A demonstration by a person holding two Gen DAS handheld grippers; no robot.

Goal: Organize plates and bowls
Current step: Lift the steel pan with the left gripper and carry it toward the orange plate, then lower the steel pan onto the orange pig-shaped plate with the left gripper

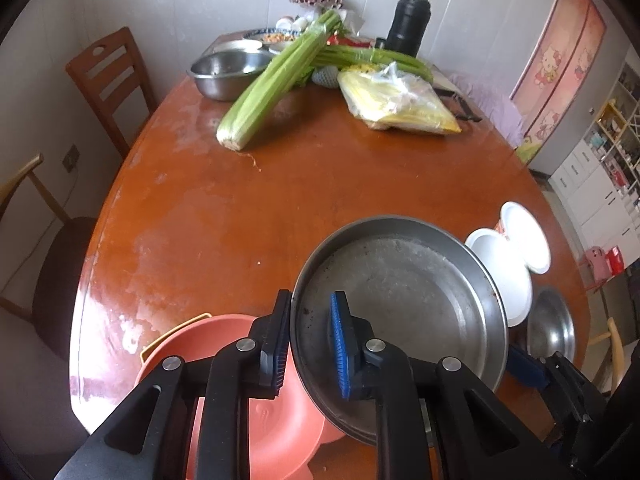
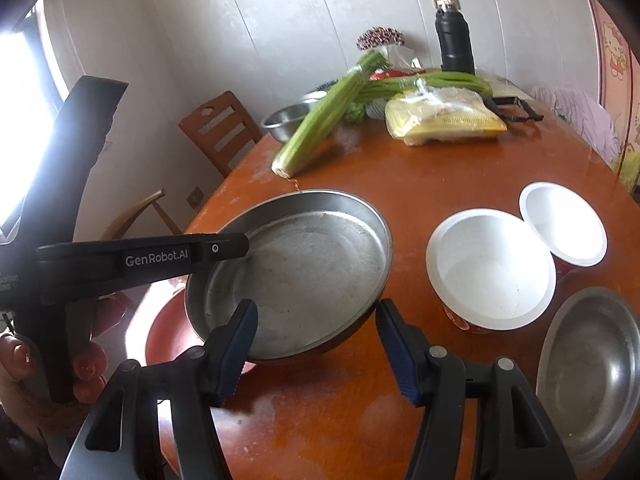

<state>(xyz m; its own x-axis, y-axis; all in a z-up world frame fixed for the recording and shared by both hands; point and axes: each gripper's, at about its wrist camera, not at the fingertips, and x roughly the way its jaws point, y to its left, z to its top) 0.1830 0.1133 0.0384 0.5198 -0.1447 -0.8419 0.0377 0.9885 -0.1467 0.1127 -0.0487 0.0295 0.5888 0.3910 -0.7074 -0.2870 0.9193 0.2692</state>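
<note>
My left gripper [image 1: 308,344] is shut on the rim of a large metal plate [image 1: 416,292] and holds it tilted above a stack of pink plates [image 1: 272,432] at the near table edge. The metal plate also shows in the right wrist view [image 2: 304,272], with the left gripper's arm [image 2: 160,258] coming in from the left. My right gripper [image 2: 316,340] is open and empty, its fingers on either side of the plate's near rim. A white bowl [image 2: 492,268], a second white bowl [image 2: 564,224] and a small metal plate [image 2: 592,364] sit to the right.
The brown round table [image 1: 248,208] holds celery [image 1: 276,84], a steel basin [image 1: 224,72], a bagged yellow packet [image 1: 396,100] and a black flask [image 1: 410,20] at its far end. Wooden chairs [image 1: 108,80] stand along the left wall.
</note>
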